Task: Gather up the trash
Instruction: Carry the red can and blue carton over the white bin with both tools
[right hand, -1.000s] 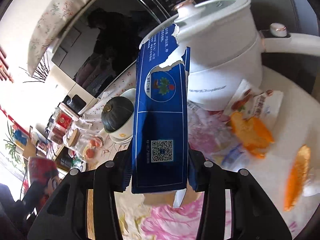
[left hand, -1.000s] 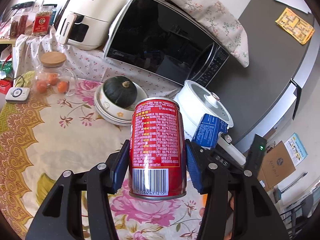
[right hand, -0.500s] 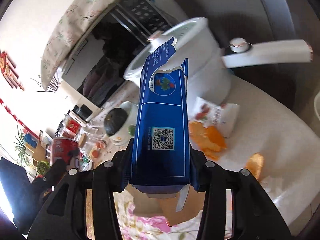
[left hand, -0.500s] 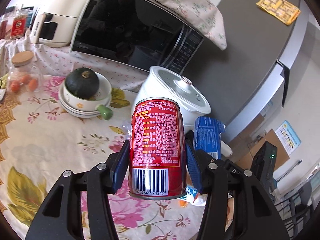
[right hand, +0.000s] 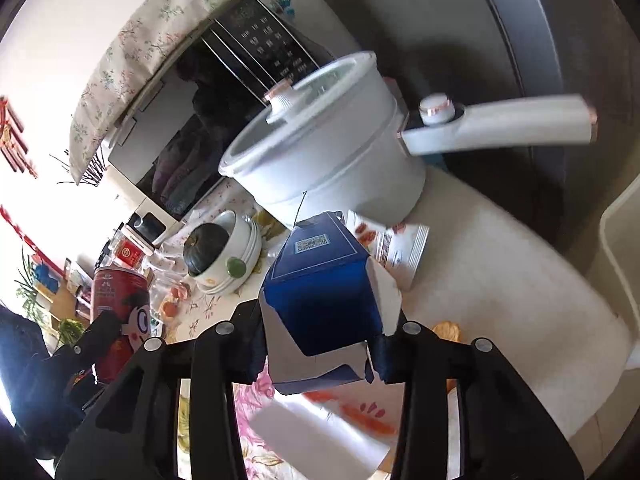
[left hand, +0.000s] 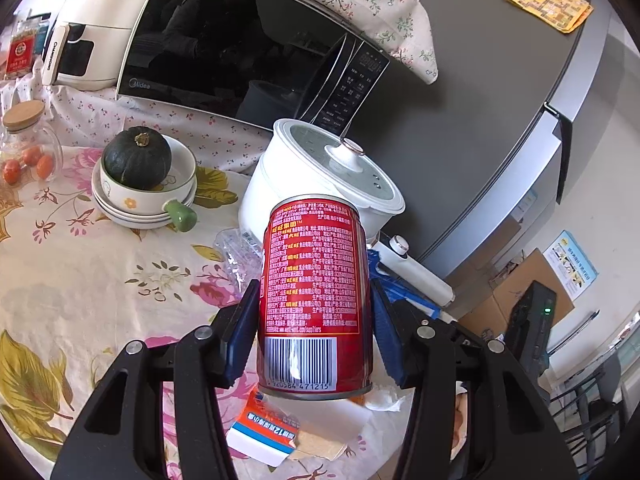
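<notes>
Your left claw (left hand: 314,320) is pinching the red can (left hand: 314,300) upright, lifted above the floral surface (left hand: 80,272); a torn white carton (left hand: 276,428) is lying right under it; the white pot (left hand: 320,176) is sitting just behind; your right claw (right hand: 318,344) is gripping the torn blue carton (right hand: 320,300), tilted, above the surface near a snack wrapper (right hand: 400,248) beside the pot.
</notes>
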A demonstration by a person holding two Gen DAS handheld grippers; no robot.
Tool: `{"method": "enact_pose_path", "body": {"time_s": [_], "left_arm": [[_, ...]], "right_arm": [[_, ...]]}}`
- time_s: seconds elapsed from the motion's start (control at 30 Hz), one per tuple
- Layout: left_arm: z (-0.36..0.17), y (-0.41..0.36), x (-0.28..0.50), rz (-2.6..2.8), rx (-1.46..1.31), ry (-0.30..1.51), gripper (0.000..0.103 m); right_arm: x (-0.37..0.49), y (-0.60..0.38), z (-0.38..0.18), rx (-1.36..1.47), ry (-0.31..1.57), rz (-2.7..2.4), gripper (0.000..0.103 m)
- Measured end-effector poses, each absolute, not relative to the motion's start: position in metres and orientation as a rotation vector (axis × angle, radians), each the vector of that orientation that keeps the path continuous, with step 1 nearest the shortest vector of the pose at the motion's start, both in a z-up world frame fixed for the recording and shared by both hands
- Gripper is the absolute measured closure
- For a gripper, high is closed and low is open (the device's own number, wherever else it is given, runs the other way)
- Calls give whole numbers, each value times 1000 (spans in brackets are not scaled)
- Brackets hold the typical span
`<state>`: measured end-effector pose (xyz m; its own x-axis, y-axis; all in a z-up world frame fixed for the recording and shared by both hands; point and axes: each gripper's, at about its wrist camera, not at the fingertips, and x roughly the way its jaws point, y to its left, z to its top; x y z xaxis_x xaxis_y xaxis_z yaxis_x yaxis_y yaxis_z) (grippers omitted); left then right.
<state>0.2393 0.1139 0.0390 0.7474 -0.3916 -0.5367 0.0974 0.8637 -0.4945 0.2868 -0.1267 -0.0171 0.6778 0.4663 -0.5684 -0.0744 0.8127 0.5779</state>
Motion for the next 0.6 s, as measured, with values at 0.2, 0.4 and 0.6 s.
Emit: {"method": "enact_pose_path", "body": {"time_s": [0.2, 0.4, 0.6], "left_arm": [[44, 102, 236, -302, -461, 660, 51], [52, 77, 229, -347, -434, 628, 51], [58, 41, 223, -398, -403, 608, 51]], "right_arm": [[273, -137, 4, 490, 710, 298, 66], [251, -155, 27, 398, 640, 247, 65], [231, -183, 43, 319, 585, 162, 65]]}}
